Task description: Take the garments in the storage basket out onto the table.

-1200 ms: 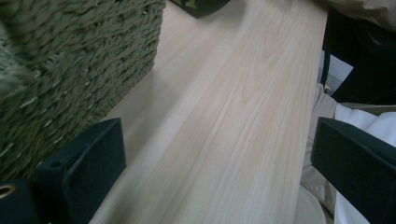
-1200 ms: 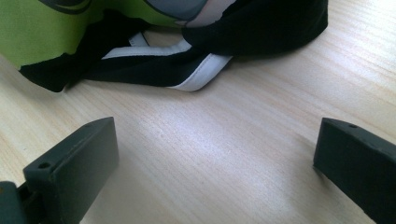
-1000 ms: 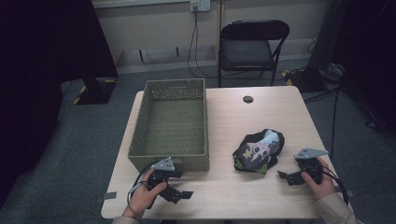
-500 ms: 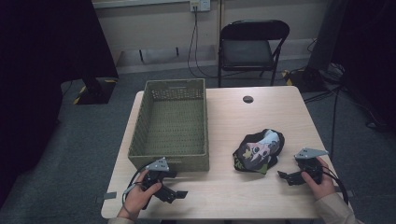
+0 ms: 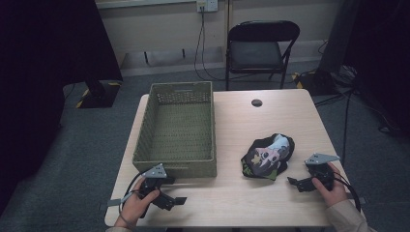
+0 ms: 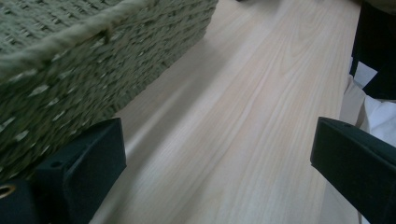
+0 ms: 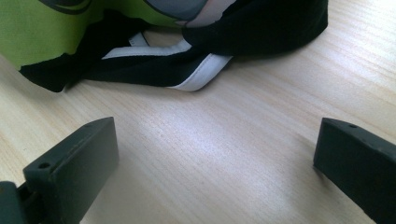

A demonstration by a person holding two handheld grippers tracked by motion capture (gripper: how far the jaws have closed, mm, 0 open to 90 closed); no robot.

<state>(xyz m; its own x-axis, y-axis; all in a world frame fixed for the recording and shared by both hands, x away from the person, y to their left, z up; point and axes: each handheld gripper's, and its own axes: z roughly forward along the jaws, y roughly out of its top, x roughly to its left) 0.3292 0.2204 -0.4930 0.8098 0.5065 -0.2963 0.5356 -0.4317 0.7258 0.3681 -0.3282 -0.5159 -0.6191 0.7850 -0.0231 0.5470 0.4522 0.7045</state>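
From above, we see the crumpled printed cloth (image 5: 267, 157) lying on the bench (image 5: 241, 198), right of the woven basket (image 5: 176, 127). Our left tongs (image 5: 175, 200) sit by the basket's near corner, our right tongs (image 5: 293, 182) just beside the cloth.

Along the left tongs (image 6: 217, 177), jaws spread wide over bare wood.

The right tongs (image 7: 217, 172) gape too; the cloth's (image 7: 196, 37) black hem, perhaps a waistband, lies just ahead.

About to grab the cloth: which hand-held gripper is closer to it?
The right hand-held gripper: it sits just beside the crumpled cloth, jaws open toward it. The left hand-held gripper sits by the green basket.
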